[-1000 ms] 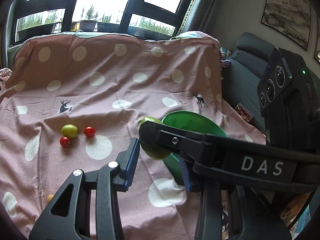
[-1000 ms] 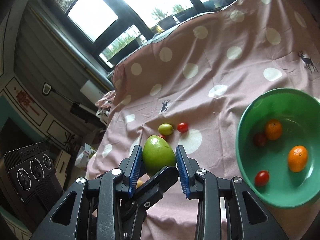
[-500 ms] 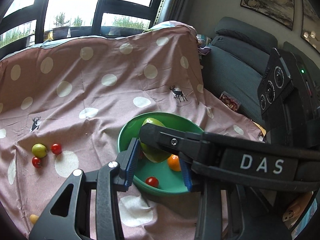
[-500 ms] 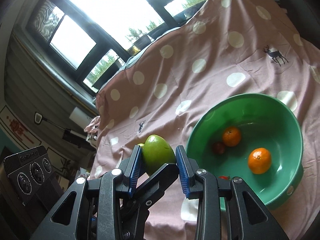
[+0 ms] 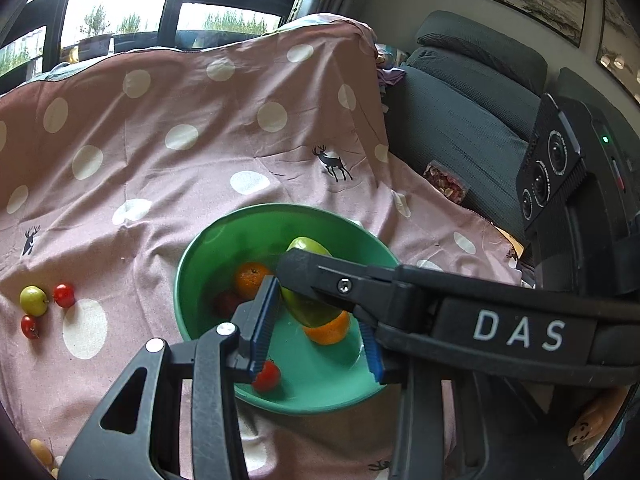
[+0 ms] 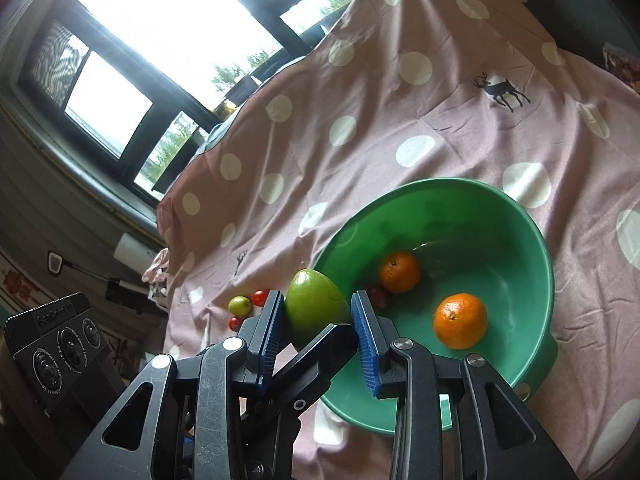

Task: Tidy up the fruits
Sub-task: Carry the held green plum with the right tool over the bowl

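Note:
A green mango [image 5: 310,300] [image 6: 314,308] hangs over the near left rim of a green bowl [image 5: 184,264] [image 6: 536,232]. My right gripper [image 6: 317,300] is shut on it, blue pads on both sides. My left gripper [image 5: 318,304] also closes on the mango; its left pad touches, its right pad is hidden behind the right gripper's crossing finger [image 5: 360,284]. In the bowl lie two oranges [image 6: 400,272] [image 6: 460,320], a dark red fruit [image 6: 378,294] and a cherry tomato [image 5: 266,376]. A small green fruit [image 5: 33,300] and two red tomatoes [image 5: 64,295] rest on the pink dotted cloth [image 5: 180,184].
A dark sofa [image 5: 460,128] stands right of the cloth, with a snack packet [image 5: 444,184] on its seat. Windows run along the far side. A small yellowish fruit [image 5: 40,450] lies at the cloth's near left corner.
Both grippers have carried the mango rightward, from beside the small fruits to over the bowl. The bowl now fills the middle of both views.

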`<state>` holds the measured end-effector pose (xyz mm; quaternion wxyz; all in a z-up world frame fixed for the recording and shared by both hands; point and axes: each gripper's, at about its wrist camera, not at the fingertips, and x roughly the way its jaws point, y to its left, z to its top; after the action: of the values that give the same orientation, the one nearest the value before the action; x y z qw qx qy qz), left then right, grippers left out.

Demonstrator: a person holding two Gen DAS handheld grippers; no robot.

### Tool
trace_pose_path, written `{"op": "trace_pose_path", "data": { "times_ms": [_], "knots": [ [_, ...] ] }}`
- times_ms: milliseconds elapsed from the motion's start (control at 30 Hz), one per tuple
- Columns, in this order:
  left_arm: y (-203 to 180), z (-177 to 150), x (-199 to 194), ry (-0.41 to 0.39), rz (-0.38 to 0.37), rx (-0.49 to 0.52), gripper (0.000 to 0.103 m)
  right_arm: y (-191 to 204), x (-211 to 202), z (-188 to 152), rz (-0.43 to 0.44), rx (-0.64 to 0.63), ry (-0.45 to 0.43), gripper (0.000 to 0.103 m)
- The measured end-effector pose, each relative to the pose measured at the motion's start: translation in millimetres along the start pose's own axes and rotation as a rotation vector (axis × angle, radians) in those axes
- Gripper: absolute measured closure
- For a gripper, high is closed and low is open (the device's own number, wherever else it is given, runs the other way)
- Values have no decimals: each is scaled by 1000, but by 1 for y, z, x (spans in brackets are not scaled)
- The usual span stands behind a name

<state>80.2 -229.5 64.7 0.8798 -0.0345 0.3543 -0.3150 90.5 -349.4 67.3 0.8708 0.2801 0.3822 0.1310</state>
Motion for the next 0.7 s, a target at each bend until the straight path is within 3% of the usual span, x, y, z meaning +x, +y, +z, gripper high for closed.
{"op": "trace_pose_path", "data": {
  "times_ms": [700],
  "knots": [
    [8,-11,37,77,-109,-92,66,-24,17,1,-159,51,65,65]
  ]
}}
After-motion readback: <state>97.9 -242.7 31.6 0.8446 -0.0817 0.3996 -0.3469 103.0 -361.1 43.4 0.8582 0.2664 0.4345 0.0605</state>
